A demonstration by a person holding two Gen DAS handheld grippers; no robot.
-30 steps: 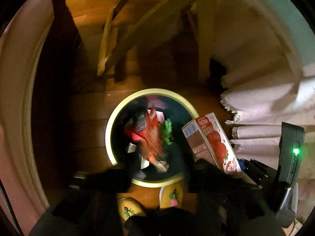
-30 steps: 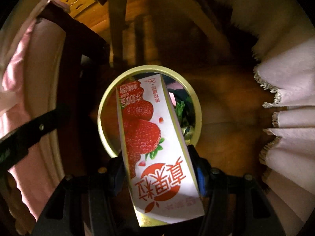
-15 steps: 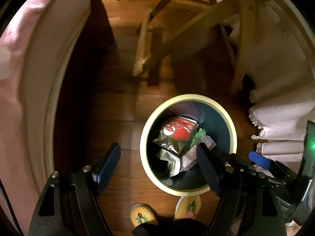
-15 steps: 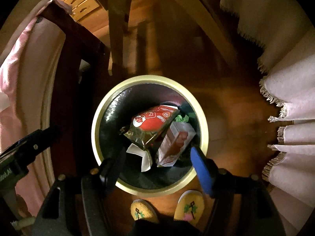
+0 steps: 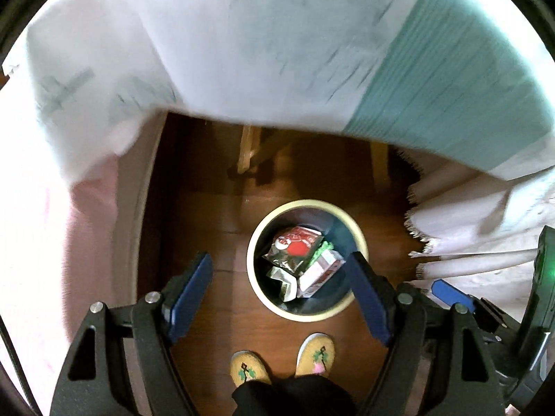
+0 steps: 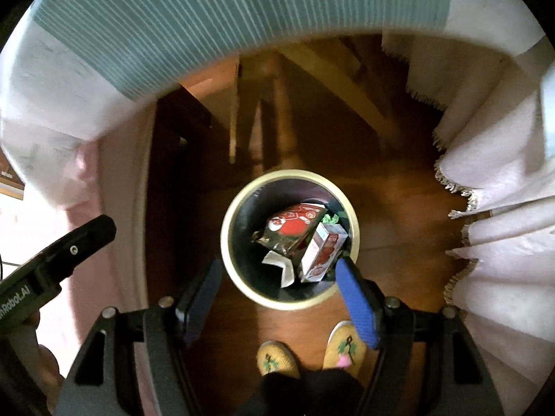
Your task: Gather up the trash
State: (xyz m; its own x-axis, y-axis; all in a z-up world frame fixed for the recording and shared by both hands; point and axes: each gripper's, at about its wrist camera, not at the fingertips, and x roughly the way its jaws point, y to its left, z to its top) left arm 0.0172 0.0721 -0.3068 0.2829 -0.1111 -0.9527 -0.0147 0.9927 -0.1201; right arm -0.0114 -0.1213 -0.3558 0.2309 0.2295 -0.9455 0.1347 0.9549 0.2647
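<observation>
Both hand-held grippers have risen since a second ago, and the carton [image 6: 322, 254] and wrapper [image 6: 291, 228] now lie dropped in the bin [image 6: 242, 284]. The left hand-held gripper [image 5: 277, 298] and right hand-held gripper [image 6: 277, 298] hang empty above it, jaws apart, probably freed for more trash.

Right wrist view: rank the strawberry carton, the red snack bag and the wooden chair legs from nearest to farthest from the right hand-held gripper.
1. Strawberry carton, in the bin's right side, just above the right hand-held gripper.
2. Red snack bag, in the bin, beyond the carton.
3. Wooden chair legs, past the bin.
</observation>
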